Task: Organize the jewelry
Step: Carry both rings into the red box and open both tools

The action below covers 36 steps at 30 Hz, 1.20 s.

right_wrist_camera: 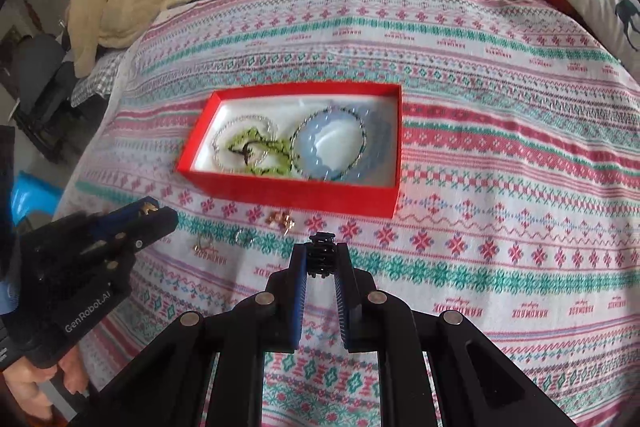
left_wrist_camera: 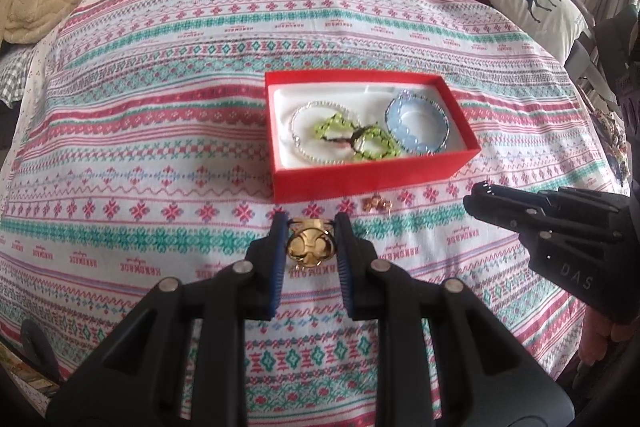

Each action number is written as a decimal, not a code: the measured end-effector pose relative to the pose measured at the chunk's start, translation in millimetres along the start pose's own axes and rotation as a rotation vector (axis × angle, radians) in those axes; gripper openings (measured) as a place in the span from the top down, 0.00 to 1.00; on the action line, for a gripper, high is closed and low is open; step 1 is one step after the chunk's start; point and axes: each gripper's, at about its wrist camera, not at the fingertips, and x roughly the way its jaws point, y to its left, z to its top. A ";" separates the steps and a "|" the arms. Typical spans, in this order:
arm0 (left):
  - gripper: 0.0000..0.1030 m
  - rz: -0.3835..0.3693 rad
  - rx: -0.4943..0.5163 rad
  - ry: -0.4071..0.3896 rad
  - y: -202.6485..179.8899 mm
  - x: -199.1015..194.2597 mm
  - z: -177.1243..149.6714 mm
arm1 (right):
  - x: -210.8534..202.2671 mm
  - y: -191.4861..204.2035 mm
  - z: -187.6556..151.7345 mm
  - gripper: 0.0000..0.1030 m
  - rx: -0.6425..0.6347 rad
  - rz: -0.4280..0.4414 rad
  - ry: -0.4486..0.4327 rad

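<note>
Left gripper (left_wrist_camera: pixel 311 242) pinches a gold ring (left_wrist_camera: pixel 309 247), light, hard, slippery, best held across its band; right gripper (right_wrist_camera: pixel 322 255) clamps a small black clip (right_wrist_camera: pixel 321 254); red box (left_wrist_camera: pixel 372 175) lies just beyond

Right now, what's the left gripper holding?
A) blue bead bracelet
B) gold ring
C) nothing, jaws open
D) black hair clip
B: in the left wrist view the left gripper is shut on a gold ring. The blue bead bracelet lies in the red box, and the small black clip-like piece sits in the right gripper.
</note>
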 end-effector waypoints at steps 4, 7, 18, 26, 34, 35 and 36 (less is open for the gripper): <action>0.76 -0.011 -0.001 -0.028 -4.6 5.4 10.9 | -1.4 -2.6 10.6 0.87 -0.011 0.003 -0.038; 0.76 -0.021 -0.010 -0.046 -5.9 11.4 19.3 | -0.2 -4.5 18.9 0.87 -0.019 0.001 -0.072; 0.76 -0.012 0.008 -0.104 -9.4 33.7 41.2 | 12.7 -12.7 40.3 0.87 -0.040 0.015 -0.137; 0.76 -0.004 0.011 -0.110 -8.1 47.1 45.7 | 26.4 -13.4 44.6 0.87 -0.050 0.011 -0.127; 0.66 0.004 0.020 -0.111 -9.7 43.9 46.5 | 25.9 -19.1 45.2 0.82 -0.032 0.006 -0.121; 0.64 0.005 0.021 -0.113 -9.8 42.1 46.4 | 24.6 -19.8 45.4 0.82 -0.029 0.007 -0.122; 0.61 0.005 0.021 -0.114 -9.5 40.6 46.3 | 22.8 -20.2 45.6 0.82 -0.026 0.008 -0.124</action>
